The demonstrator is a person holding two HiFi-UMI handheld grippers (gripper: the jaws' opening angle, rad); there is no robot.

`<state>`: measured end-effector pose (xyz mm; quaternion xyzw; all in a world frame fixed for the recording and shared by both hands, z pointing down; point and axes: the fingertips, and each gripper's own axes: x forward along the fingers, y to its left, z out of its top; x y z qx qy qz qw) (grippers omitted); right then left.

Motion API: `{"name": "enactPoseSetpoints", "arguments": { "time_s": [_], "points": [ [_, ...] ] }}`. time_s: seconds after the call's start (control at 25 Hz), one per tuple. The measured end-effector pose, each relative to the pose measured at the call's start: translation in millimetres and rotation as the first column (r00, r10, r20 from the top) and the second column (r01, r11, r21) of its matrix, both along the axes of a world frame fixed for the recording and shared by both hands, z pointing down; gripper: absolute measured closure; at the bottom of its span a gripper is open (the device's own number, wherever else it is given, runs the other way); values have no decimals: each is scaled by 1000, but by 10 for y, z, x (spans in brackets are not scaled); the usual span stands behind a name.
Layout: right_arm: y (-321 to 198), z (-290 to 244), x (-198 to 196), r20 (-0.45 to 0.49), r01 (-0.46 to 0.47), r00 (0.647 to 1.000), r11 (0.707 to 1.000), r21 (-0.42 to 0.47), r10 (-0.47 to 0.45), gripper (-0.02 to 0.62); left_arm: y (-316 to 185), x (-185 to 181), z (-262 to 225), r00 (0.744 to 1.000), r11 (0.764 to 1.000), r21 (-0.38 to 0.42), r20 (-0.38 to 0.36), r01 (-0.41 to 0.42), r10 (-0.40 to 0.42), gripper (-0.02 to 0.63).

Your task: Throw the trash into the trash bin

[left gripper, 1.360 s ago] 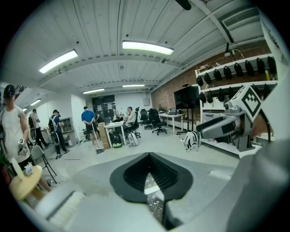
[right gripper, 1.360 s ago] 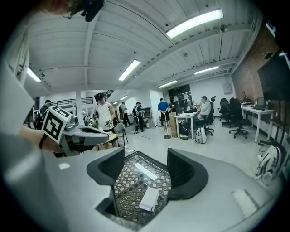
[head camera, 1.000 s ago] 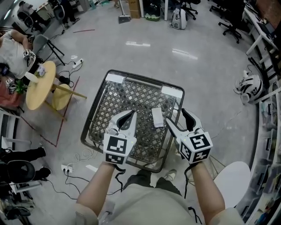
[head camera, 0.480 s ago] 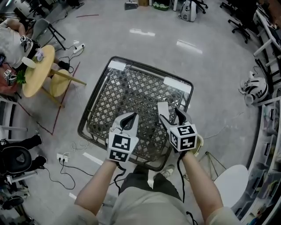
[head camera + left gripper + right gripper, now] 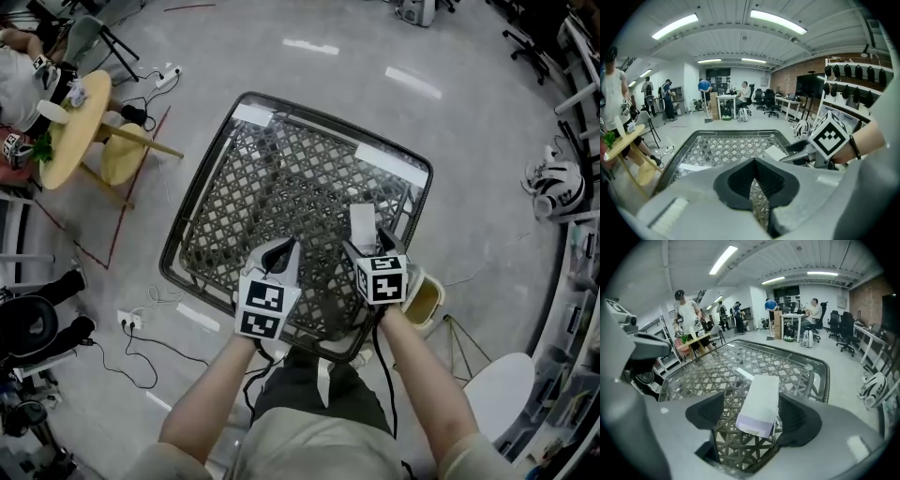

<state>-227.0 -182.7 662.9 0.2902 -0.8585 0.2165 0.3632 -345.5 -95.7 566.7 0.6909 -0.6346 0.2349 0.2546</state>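
Observation:
A white cardboard box (image 5: 362,223) lies flat on the glass top of a dark wicker table (image 5: 281,101). My right gripper (image 5: 368,244) is low over the table's near right part. Its jaws are opening, and the box (image 5: 759,404) lies between them with a gap on the left side. My left gripper (image 5: 284,247) is shut and empty, hovering over the near edge to the left of the box. In the left gripper view the shut tips (image 5: 753,161) point across the table, with the box (image 5: 774,152) off to their right. A small beige bin (image 5: 424,300) stands on the floor by the table's near right corner.
A round wooden side table (image 5: 70,141) stands at the left, beside a seated person. Cables and a power strip (image 5: 131,323) lie on the floor at the near left. A white round seat (image 5: 497,394) is at the lower right. Office chairs and shelving line the right side.
Both grippers have dropped toward the tabletop. The right one has moved left, its jaws now straddle the white box, and they stand wider. The left gripper stays shut.

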Motion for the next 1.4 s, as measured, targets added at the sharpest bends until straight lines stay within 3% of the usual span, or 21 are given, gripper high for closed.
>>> {"name": "enactPoseSetpoints", "arguments": {
  "time_s": [0.28,0.52,0.6,0.84,1.12,1.4],
  "points": [
    [-62,404,23,-82,-23,996,1000,-15,22,219,133,-38,253,1000,999,-45,0,-8,8,603],
    [-104,464,64,-94,-59,994,998,-37,55,292,139,14,299,999,998,-48,-16,-39,38,604],
    [-126,429,109,-83,-78,994,996,-32,75,319,119,35,292,999,998,-47,-10,-49,48,603],
    [-226,11,343,15,-138,990,990,-2,138,321,-76,250,135,995,995,-23,3,-100,100,603],
    [-365,-647,964,107,-242,966,969,56,235,321,-413,806,-204,978,977,32,5,-209,209,603],
    [-385,-912,2065,109,-422,904,902,90,413,321,-705,1660,-349,925,923,64,6,-380,380,603]
  ]
}}
